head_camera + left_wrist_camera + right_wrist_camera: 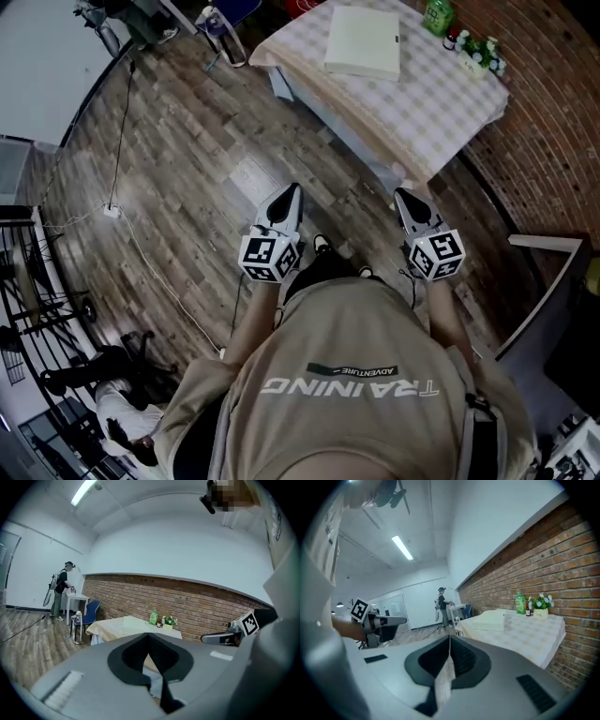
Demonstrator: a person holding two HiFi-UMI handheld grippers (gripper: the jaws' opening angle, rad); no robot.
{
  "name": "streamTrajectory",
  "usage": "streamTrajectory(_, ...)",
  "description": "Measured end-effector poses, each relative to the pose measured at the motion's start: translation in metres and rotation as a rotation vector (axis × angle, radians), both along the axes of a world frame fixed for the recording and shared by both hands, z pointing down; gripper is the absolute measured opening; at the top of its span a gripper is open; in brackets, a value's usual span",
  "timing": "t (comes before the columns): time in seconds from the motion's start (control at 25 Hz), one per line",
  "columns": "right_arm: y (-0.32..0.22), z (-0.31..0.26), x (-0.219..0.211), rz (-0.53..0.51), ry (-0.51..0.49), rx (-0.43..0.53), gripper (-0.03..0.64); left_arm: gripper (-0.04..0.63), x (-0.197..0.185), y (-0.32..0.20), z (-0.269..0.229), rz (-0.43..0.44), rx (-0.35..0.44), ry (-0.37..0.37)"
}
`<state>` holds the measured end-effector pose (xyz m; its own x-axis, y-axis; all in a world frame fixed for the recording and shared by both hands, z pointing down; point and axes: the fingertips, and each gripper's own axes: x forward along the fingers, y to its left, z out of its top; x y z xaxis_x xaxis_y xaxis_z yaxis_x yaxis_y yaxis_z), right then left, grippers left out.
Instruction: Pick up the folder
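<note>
The folder (363, 42) lies flat on the checked table (441, 103) at the top of the head view, well apart from both grippers. It looks stiff, light and smooth, so an overhanging edge seems the best hold. The left gripper (292, 195) and right gripper (406, 199) are closed and empty

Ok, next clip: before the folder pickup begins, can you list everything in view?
folder: one, cream, flat on the table
table: one, pale checked cloth, ahead of the person
bottle: one, green, table's far edge by the wall
flowers: one small pot, white blooms, beside the bottle
chair: one, blue, beyond the table
other person: one, dark top, standing far off
brick wall: one, red-brown, behind the table
floor: wood planks, grey-brown
left tool: one, grey, shut, empty, short of the table
right tool: one, grey, shut, empty, short of the table
</note>
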<state>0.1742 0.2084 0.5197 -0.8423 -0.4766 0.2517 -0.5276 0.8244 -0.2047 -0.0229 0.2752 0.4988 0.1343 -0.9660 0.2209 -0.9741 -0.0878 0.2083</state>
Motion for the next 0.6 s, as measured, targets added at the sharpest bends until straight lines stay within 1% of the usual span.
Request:
streamTrajectory(0.16, -0.026, -0.023, -0.027, 0.05, 0.005, 0.04, 0.012, 0.005, -0.037, -0.032, -0.014, 0.04, 0.025, -0.024)
streamTrajectory(0.24, -0.037, -0.027, -0.036, 0.086, -0.008, 0.046, 0.012, 0.005, -0.051, -0.046, -0.01, 0.048, 0.017, -0.011)
streamTrajectory(0.32, -0.042, -0.028, -0.044, 0.119, -0.048, 0.041, 0.012, 0.005, -0.061, -0.056, -0.004, 0.066, 0.011, 0.011)
streamTrajectory(0.4, -0.046, -0.026, -0.053, 0.148, -0.071, 0.036, 0.012, 0.005, -0.071, -0.069, 0.001, 0.091, 0.008, 0.015)
streamTrajectory(0.6, -0.062, -0.019, -0.064, 0.167, -0.016, 0.013, 0.012, 0.005, -0.08, -0.097, 0.005, 0.127, -0.015, 0.036)
